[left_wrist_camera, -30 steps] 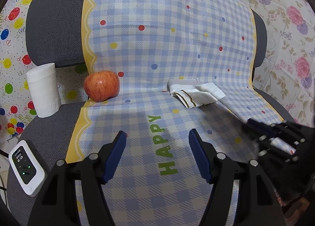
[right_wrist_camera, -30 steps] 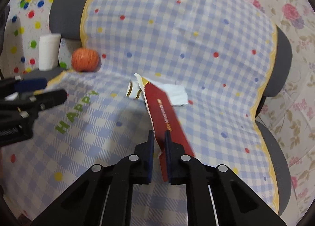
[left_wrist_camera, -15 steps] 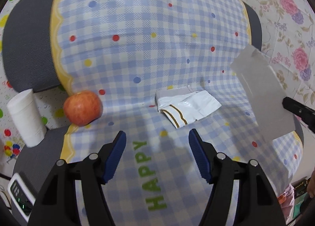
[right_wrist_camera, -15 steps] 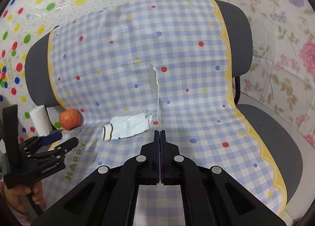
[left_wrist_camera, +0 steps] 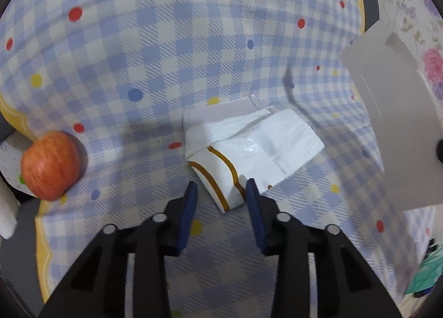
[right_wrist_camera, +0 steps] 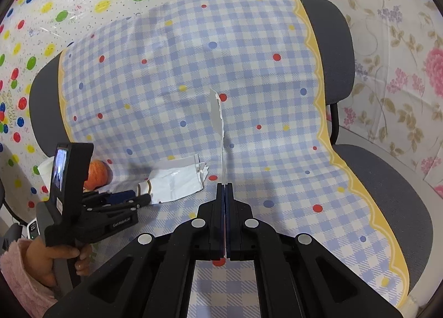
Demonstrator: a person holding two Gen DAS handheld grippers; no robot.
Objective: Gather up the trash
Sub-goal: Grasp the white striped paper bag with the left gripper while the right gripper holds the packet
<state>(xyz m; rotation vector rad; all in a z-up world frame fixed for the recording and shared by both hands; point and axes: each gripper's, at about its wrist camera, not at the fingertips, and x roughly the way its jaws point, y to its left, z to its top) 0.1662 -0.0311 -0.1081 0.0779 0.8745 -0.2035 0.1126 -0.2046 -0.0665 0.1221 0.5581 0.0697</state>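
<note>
- closest to the left wrist camera, the left gripper [left_wrist_camera: 221, 193] has its blue-padded fingers [left_wrist_camera: 189, 207] spread apart, one on each side of the near corner of a white folded wrapper [left_wrist_camera: 249, 149] with brown stripes; whether the pads touch it cannot be told.
- closest to the right wrist camera, the right gripper [right_wrist_camera: 224, 188] has its fingers pressed together on the lower edge of a flat card piece [right_wrist_camera: 218, 124], which stands edge-on and upright above them, clear of the cloth.
- in the left view that same card piece [left_wrist_camera: 393, 124] shows its grey face, off to the right of the wrapper and well apart from it.
- the wrapper [right_wrist_camera: 177, 182] lies on a blue checked cloth [left_wrist_camera: 155, 49] draped over a grey chair [right_wrist_camera: 387, 185].
- left of the wrapper, an apple [left_wrist_camera: 51, 164] rests near the cloth's yellow edge.
- farther back, dotted and flowered sheets hang behind the chair.
</note>
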